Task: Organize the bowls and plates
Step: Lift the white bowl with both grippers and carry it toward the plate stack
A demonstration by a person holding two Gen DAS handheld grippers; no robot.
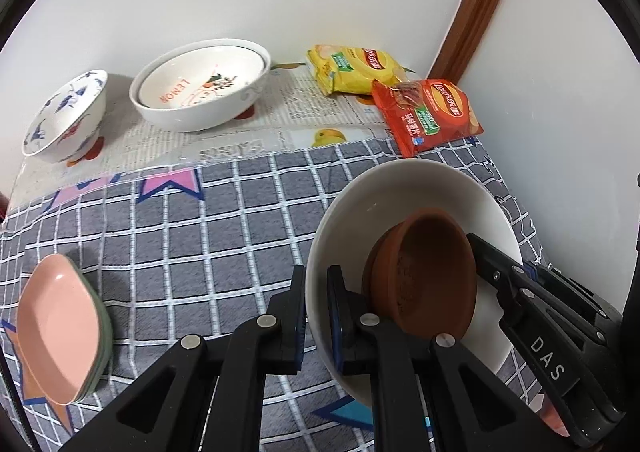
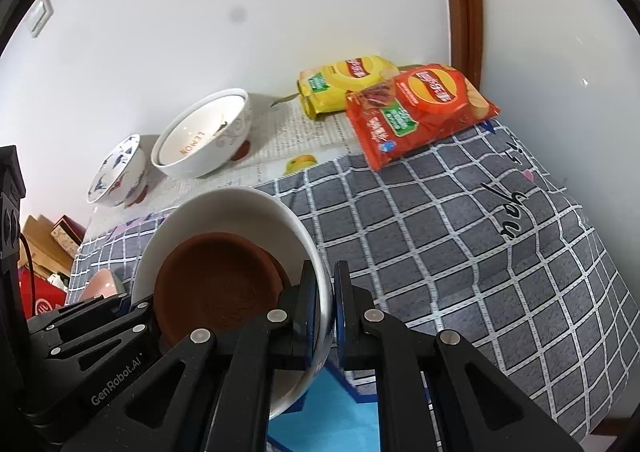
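A large white bowl (image 1: 400,180) with a brown clay bowl (image 1: 428,272) lying inside it is held between both grippers, over the grey checked cloth. My left gripper (image 1: 316,292) is shut on the bowl's left rim. My right gripper (image 2: 326,292) is shut on its right rim (image 2: 316,252). The right wrist view shows the brown bowl (image 2: 216,280) tilted inside the white bowl (image 2: 240,204). At the back by the wall stand a white "LEMON" bowl (image 1: 200,88) nested in a bigger white one, and a blue-patterned bowl (image 1: 64,112).
A pink dish (image 1: 56,328) sits stacked on a green one at the near left. A yellow chip bag (image 1: 356,68) and a red chip bag (image 1: 428,114) lie in the back right corner. White walls close the back and right. Boxes (image 2: 44,244) lie beyond the table's left edge.
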